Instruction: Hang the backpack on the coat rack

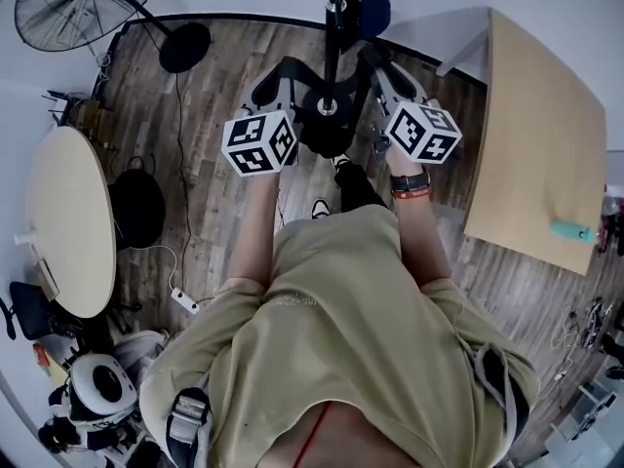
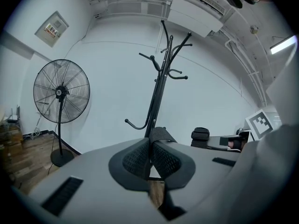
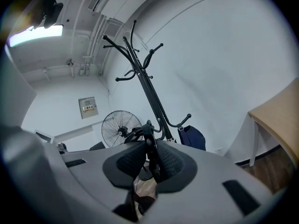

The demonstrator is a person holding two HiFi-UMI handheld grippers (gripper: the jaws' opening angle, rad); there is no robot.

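The black backpack (image 1: 326, 127) hangs between my two grippers, right in front of the black coat rack (image 1: 334, 27). My left gripper (image 1: 281, 78) is shut on a wide black webbing strap (image 2: 160, 135) of the backpack. The right gripper (image 1: 382, 70) is shut on a thin black strap (image 3: 148, 141). In the left gripper view (image 2: 150, 153) the coat rack (image 2: 156, 97) rises straight ahead, its hooks above the jaws. From the right gripper (image 3: 150, 160) the coat rack (image 3: 147, 87) leans left, close by. A dark blue bag (image 3: 191, 136) hangs on a low hook.
A standing fan (image 1: 93, 3) with a round base (image 1: 185, 47) is at the far left. A round pale table (image 1: 68, 222) stands left, a wooden table (image 1: 541, 135) right with a teal item (image 1: 571, 230). Cables and gear lie on the floor at lower left.
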